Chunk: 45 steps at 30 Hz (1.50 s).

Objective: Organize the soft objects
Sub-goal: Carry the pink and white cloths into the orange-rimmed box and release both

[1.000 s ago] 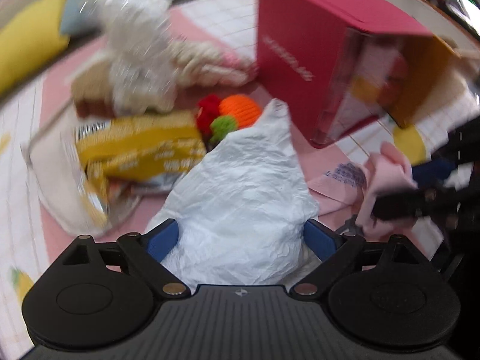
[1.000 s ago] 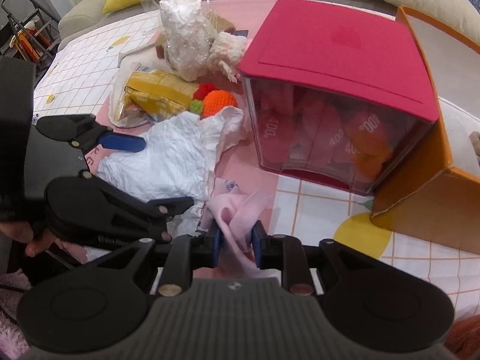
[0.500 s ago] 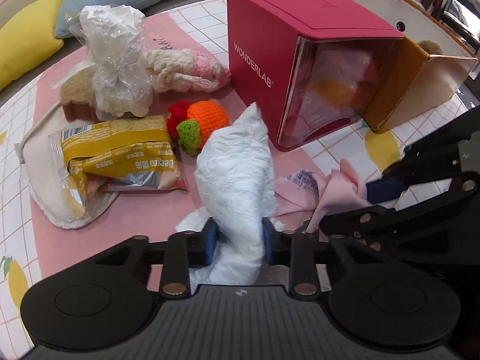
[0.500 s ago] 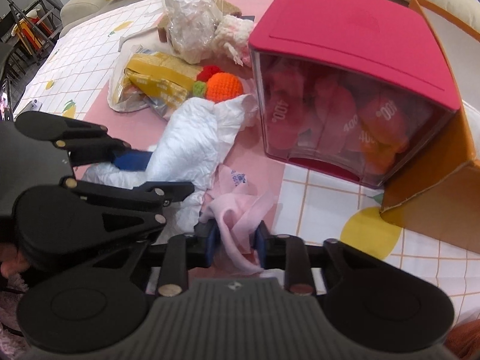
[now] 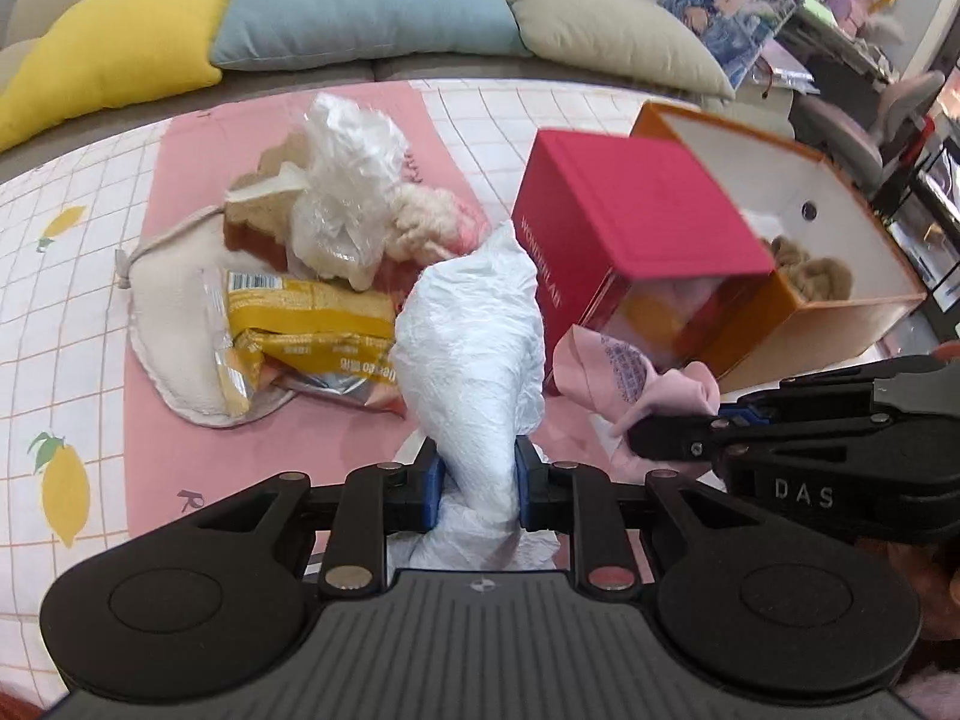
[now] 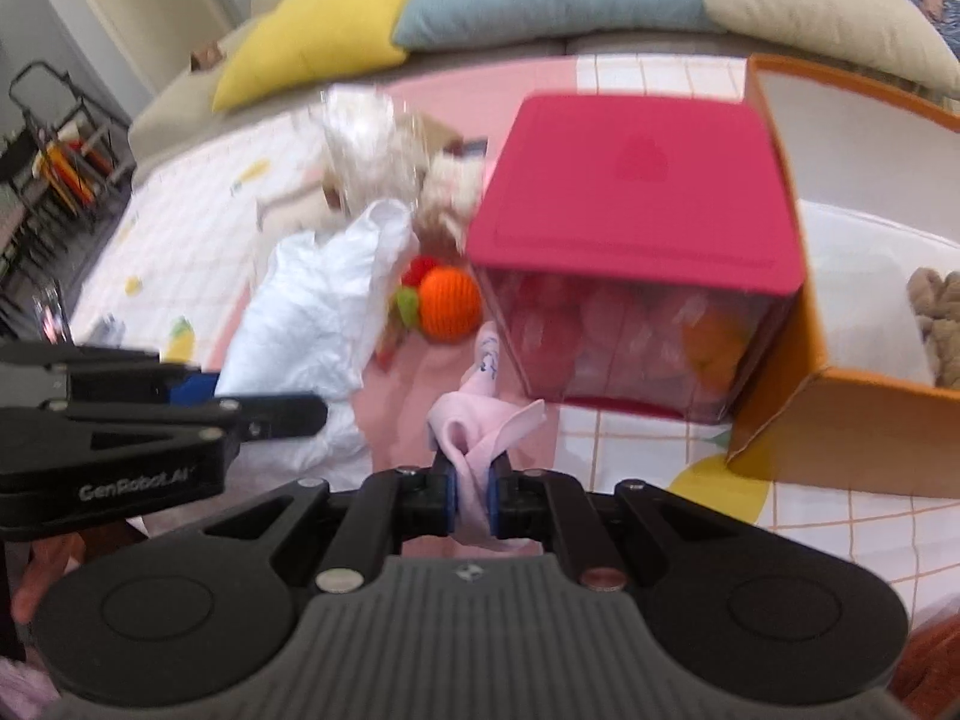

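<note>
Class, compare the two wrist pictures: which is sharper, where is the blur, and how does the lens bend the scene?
Left wrist view: mostly sharp; print on the yellow snack packet shows, though the red box is slightly smeared. Right wrist view: blurred throughout, worst at the clear plastic bundle. Both: fisheye curves the checked mat's lines; even lighting, no strong glare.

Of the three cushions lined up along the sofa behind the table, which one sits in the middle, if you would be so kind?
The light blue cushion; the yellow cushion and the beige cushion flank it.
</note>
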Motion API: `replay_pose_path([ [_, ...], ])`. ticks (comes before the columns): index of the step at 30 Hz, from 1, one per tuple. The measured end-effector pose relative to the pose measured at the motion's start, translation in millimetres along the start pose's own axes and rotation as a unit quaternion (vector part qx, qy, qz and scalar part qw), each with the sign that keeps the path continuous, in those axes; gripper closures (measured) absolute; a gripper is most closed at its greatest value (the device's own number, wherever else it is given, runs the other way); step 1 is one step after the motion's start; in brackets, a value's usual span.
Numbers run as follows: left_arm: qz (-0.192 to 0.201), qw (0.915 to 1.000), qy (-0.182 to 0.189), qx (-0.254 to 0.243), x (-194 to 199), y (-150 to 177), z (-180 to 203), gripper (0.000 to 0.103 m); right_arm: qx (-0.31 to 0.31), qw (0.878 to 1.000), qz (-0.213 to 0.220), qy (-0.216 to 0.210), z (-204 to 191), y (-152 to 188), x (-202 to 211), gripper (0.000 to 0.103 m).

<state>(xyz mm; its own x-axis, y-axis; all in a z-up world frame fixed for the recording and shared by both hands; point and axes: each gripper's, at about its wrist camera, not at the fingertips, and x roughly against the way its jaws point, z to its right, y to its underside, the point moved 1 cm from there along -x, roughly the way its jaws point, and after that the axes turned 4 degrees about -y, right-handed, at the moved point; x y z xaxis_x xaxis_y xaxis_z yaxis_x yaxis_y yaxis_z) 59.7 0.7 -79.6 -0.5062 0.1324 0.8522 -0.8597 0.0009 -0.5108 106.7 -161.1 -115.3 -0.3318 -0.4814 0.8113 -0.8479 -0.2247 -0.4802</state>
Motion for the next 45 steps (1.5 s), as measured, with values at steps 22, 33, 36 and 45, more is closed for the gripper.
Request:
replay_pose_path([
  [22, 0.155, 0.9788, 0.13, -0.036, 57, -132, 103, 0.077, -0.061, 0.974, 0.177, 0.127, 88, -50, 148, 0.096],
  [33, 0.172, 0.9685, 0.119, -0.134, -1, -184, 187, 0.077, -0.112, 0.968, 0.169, 0.145, 165, -75, 127, 0.095],
  [36, 0.136, 0.9737, 0.096, -0.155, -33, -182, 197, 0.077, -0.136, 0.968, 0.158, 0.139, 186, -79, 110, 0.095],
  [45, -0.045, 0.9758, 0.055, -0.206, -108, -174, 213, 0.077, -0.223, 0.964, 0.116, 0.085, 233, -77, 53, 0.095],
])
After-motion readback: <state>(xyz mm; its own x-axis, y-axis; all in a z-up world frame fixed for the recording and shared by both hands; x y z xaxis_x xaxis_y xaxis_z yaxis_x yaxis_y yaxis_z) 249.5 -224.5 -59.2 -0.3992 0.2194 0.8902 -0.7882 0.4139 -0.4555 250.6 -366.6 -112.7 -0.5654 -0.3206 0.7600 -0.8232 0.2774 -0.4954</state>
